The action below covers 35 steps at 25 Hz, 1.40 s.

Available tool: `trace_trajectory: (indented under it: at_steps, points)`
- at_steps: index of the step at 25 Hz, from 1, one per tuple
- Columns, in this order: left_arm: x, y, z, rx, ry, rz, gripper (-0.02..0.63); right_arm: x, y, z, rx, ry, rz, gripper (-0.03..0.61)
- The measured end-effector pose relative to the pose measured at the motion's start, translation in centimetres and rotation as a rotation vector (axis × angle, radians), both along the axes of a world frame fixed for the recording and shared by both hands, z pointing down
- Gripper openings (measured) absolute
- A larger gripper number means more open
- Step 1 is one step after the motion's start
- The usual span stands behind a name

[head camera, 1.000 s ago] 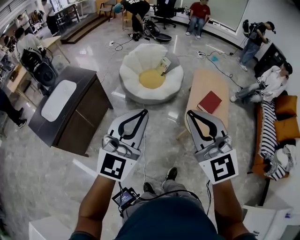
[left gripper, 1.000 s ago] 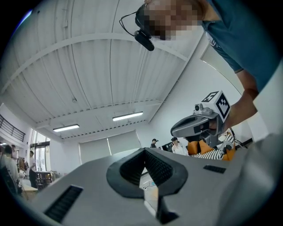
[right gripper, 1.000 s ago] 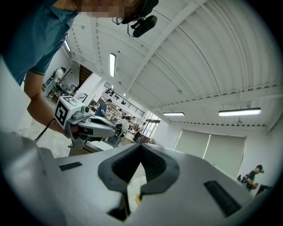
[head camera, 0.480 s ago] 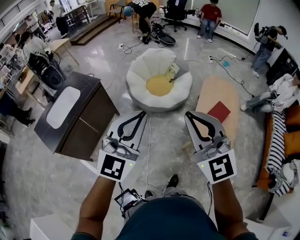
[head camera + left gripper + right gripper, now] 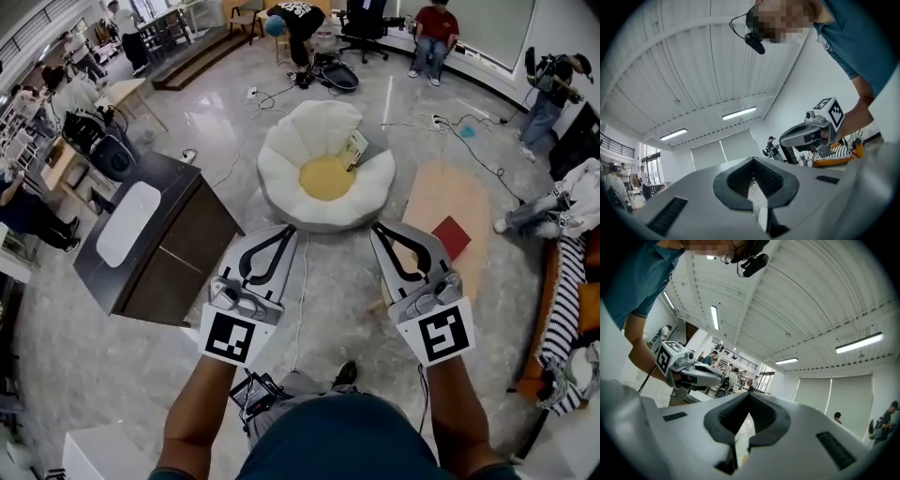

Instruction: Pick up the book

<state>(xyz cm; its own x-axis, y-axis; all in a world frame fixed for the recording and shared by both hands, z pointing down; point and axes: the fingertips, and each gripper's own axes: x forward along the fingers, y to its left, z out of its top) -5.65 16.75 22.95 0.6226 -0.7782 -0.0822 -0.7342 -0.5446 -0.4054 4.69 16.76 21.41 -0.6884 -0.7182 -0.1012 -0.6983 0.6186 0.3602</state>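
A red book (image 5: 451, 236) lies on a low wooden table (image 5: 448, 192) ahead and to the right in the head view. My right gripper (image 5: 379, 228) is held out level, shut and empty, its tip a little left of the table and apart from the book. Beside it my left gripper (image 5: 287, 229) is also shut with nothing in it. In the left gripper view, the left gripper (image 5: 752, 161) shows its toothed pads meeting, and the right gripper (image 5: 811, 133) floats beyond. The right gripper (image 5: 749, 397) shows closed pads in its own view. The book appears in neither gripper view.
A white flower-shaped beanbag (image 5: 281, 164) with a yellow centre sits straight ahead. A dark cabinet (image 5: 183, 230) stands at the left, a sofa with a striped cloth (image 5: 561, 286) at the right. Cables run across the glossy floor, and several people stand or sit round the room's edges.
The view has advanced across the floor: the beanbag, table and book sit lower and nearer the grippers. Both grippers stay shut, side by side.
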Motion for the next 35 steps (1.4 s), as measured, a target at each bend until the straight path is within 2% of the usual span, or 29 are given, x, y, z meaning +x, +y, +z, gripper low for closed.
trace_trajectory:
  at_steps: [3, 8, 15, 23, 31, 35]
  points:
    - [-0.2, -1.6, 0.5, -0.008, -0.031, 0.002, 0.005, -0.3, -1.6, 0.4, -0.011, 0.003, -0.003, 0.012]
    - [-1.8, -5.7, 0.9, -0.021, 0.003, 0.023, 0.003, -1.7, -5.4, 0.6, -0.012, -0.004, 0.021, 0.012]
    - [-5.1, -11.2, 0.5, -0.004, 0.005, 0.096, 0.003, -4.9, -10.2, 0.3, -0.012, 0.018, 0.094, 0.012]
    - [-8.7, -15.3, 1.0, 0.004, 0.009, 0.155, 0.004, -8.7, -13.9, 0.4, -0.005, 0.028, 0.149, 0.012]
    - [-9.1, -18.3, 2.3, -0.014, 0.026, 0.174, 0.003, -9.4, -17.0, 1.2, -0.027, 0.057, 0.168, 0.012]
    - [-8.4, -20.5, 2.7, -0.018, 0.007, 0.169, 0.005, -8.5, -19.5, 1.6, -0.033, 0.047, 0.165, 0.012]
